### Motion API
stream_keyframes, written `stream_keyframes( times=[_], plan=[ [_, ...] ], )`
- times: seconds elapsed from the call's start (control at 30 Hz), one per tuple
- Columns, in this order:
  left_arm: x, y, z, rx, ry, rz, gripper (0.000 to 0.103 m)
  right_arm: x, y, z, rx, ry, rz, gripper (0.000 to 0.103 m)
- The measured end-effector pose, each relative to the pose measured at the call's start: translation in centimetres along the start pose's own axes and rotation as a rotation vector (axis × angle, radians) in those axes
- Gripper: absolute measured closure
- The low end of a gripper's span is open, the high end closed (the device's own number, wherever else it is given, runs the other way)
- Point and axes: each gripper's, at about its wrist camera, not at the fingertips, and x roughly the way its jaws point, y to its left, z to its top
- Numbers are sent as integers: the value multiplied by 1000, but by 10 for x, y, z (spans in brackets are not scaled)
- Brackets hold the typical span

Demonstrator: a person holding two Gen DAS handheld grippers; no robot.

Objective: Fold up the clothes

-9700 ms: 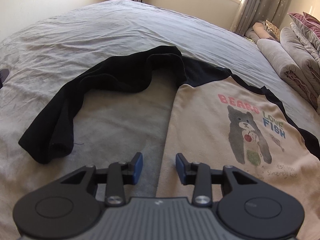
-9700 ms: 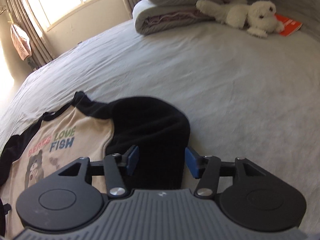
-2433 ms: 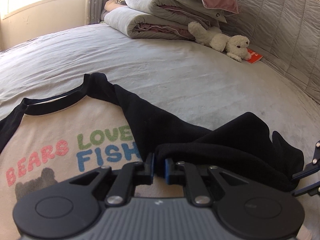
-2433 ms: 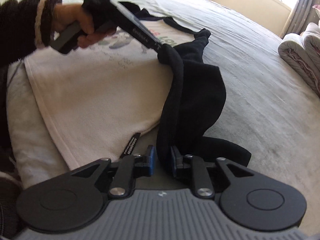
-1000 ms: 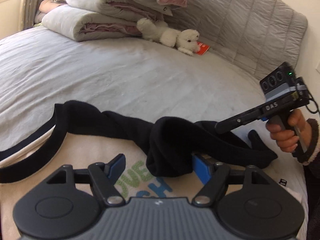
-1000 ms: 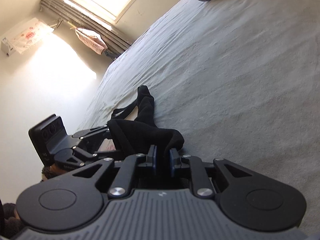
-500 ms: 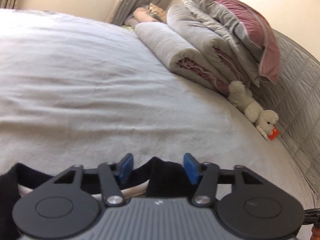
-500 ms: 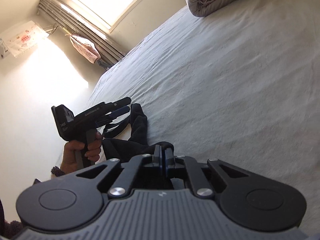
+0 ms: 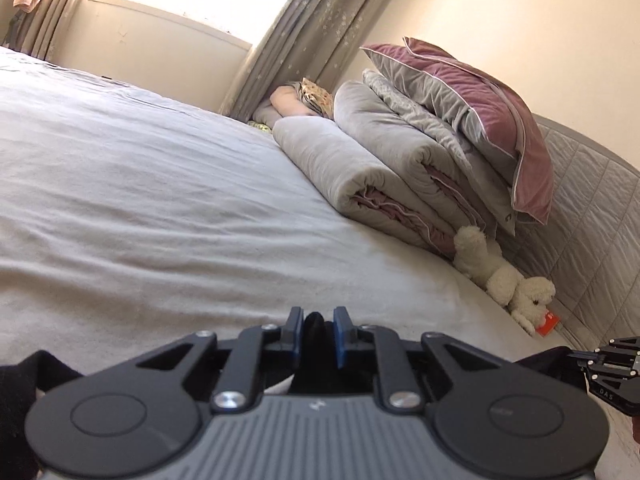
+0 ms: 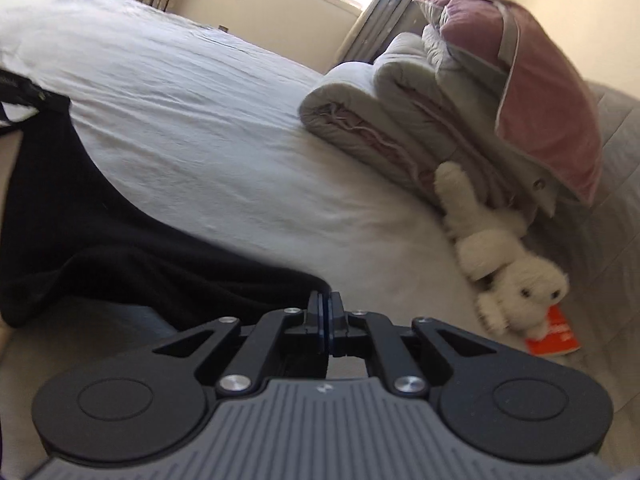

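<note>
Gripping the black sleeve [image 10: 120, 248] over the bed [image 10: 208, 120]: right tool [image 10: 325, 314] is clamping its end, left tool [image 9: 316, 334] is closing on its bunched cloth. Next: carrying it across the shirt.

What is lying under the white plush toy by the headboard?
An orange booklet pokes out from beneath the white plush toy, resting on the grey bedspread. Only its corner shows; the rest, and whatever is printed on it, is covered by the toy.

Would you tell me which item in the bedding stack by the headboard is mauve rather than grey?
The pillow on top of the stack, mauve with pale piping; the folded quilts beneath it are grey outside, showing only thin pinkish edges.
</note>
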Motion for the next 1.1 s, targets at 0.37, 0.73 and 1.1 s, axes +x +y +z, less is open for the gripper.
stream_keyframes(
  times=[0.37,0.73,1.1],
  plan=[
    [32,-9,-12,83,105,211,86,72,17,5,-155,141,-7,100],
    [16,-16,-5,72,28,256,44,66,-19,1,100,143,110,64],
    [7,-108,5,181,111,98,44,-6,-92,-70,565,139,463,54]
  ],
)
